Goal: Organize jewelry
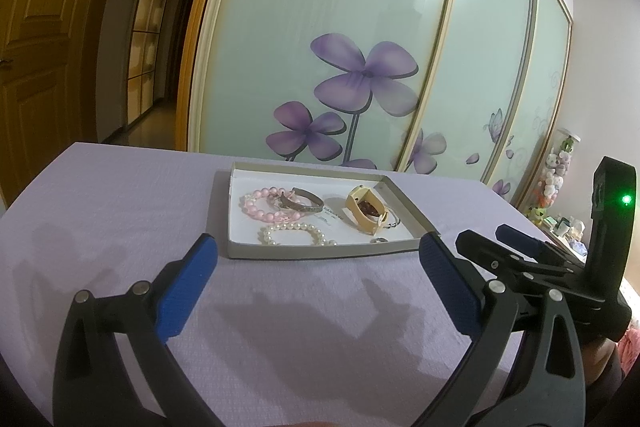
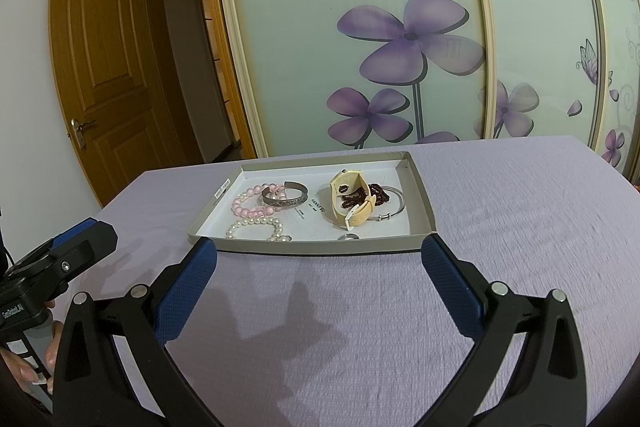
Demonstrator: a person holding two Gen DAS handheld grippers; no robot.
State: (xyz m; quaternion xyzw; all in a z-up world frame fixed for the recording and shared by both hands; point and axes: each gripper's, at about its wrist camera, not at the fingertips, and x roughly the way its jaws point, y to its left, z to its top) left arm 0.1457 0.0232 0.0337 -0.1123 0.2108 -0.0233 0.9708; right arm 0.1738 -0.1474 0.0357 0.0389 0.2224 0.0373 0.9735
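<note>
A shallow grey cardboard tray (image 1: 408, 203) (image 2: 424, 195) lies on the lilac cloth. Inside it are a pink bead bracelet (image 1: 256, 207) (image 2: 244, 205), a silver cuff bangle (image 1: 306, 201) (image 2: 285, 197), a white pearl bracelet (image 1: 294, 233) (image 2: 256, 227), a cream strap watch (image 1: 366, 211) (image 2: 350, 199), dark red beads (image 2: 366, 193), a thin silver bangle (image 2: 396, 205) and a small ring (image 1: 380, 239) (image 2: 349, 237). My left gripper (image 1: 318, 247) hovers open just short of the tray's near edge. Likewise open and empty, my right gripper (image 2: 319, 251) faces the same edge.
The lilac cloth (image 1: 120, 211) (image 2: 520, 211) covers the table. Behind stand sliding wardrobe doors with purple flowers (image 1: 360, 75) (image 2: 412, 39). A wooden door (image 2: 100, 75) is at the left. Soft toys in a clear tube (image 1: 556, 175) stand far right. A person's hand (image 2: 28, 367) holds the left gripper's handle.
</note>
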